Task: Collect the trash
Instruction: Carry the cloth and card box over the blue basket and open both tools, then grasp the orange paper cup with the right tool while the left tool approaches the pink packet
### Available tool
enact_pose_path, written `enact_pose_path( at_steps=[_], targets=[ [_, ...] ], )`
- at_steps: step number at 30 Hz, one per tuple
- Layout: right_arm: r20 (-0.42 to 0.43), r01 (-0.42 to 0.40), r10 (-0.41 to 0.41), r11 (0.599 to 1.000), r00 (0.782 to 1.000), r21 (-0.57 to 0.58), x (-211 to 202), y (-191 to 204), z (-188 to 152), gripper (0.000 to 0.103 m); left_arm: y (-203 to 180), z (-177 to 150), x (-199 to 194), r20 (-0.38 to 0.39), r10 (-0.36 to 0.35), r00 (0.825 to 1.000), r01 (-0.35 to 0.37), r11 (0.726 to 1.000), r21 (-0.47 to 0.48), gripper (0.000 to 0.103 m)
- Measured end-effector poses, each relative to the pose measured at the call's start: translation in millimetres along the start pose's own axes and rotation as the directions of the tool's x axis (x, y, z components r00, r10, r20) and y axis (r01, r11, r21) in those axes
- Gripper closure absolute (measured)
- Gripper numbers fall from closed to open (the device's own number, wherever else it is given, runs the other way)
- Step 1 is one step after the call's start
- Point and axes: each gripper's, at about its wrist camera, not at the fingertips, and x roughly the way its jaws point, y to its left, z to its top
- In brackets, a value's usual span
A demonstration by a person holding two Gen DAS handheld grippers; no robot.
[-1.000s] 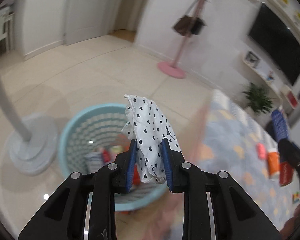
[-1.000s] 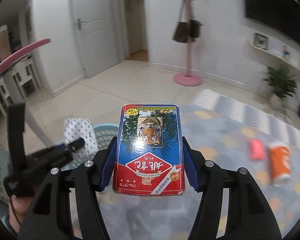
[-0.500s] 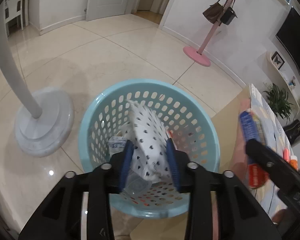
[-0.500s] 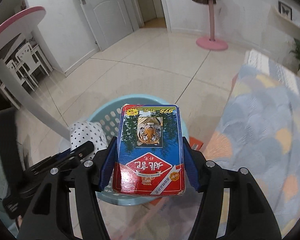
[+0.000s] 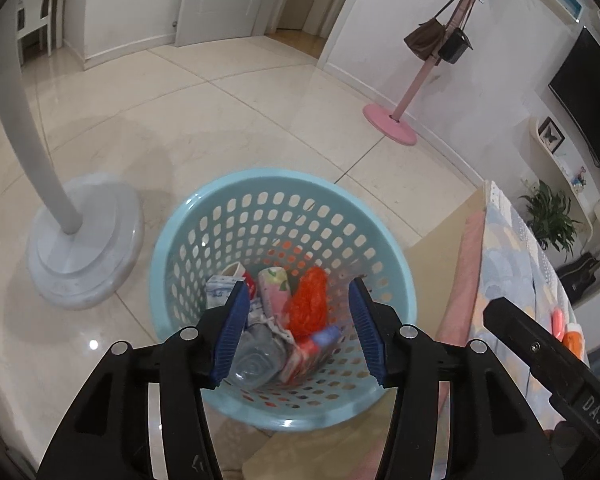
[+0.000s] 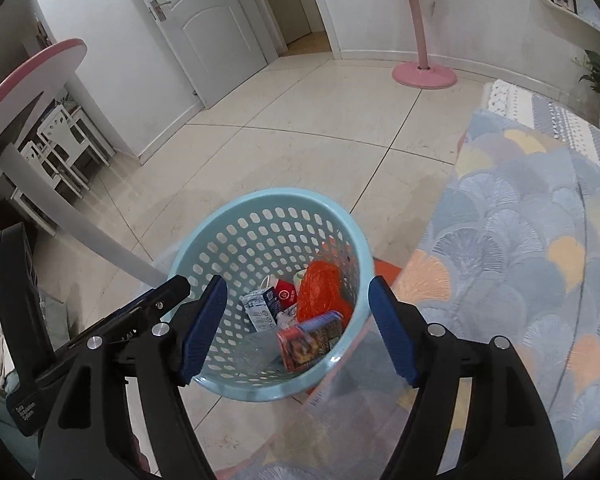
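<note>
Both drops done. A second ago the left gripper (image 5: 298, 330) clamped a heart-print white wrapper and the right gripper (image 6: 296, 328) a red tiger-print card box; now both jaws are opening with nothing between the pads, released over the blue basket (image 5: 188, 216).

The card box (image 6: 310, 338) lies inside the basket at about 5 o'clock in the right wrist view, next to an orange bag (image 6: 322, 290) and a small carton (image 6: 262, 308). The heart-print wrapper cannot be picked out for sure among the trash (probably the crumpled white bit low in the pile).

So two more pieces are collected. More are left: an orange cup (image 5: 574, 338) and a pink item (image 5: 557, 322) sit on the patterned mat (image 6: 520, 240) at 3 o'clock in the left wrist view.

Around: white fan stand base (image 5: 84, 240) at 9 o'clock, close beside the basket; pink coat rack (image 5: 390, 128) at 1 o'clock, well apart. The right gripper's body crosses the left view at 4 o'clock, so the hands are near each other. Nothing blocks the basket mouth.
</note>
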Motion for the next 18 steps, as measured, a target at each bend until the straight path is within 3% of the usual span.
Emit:
enact_pose_path(
  at_steps=[8,13,16,18],
  targets=[
    [0.108,0.12,-0.118,0.993,0.987,-0.009,-50,-40,-5,0.033,-37,-5,-9,0.041,0.001,0.999,-0.005,0.995,0.103,0.053],
    [0.205,0.237,-0.245,0.969,0.948,0.062,-106,-100,-7,0.033,-74,-14,-14,0.047,-0.057,0.997,0.049,0.986,0.161,0.052],
    [0.25,0.294,-0.319,0.947,0.914,0.13,-140,-142,-11,0.033,-105,-20,-20,0.048,-0.122,0.991,0.111,0.975,0.194,0.052],
    [0.275,0.347,-0.386,0.92,0.88,0.183,-163,-172,-16,0.033,-126,-25,-23,0.045,-0.162,0.986,0.148,0.962,0.228,0.052]
  ],
)
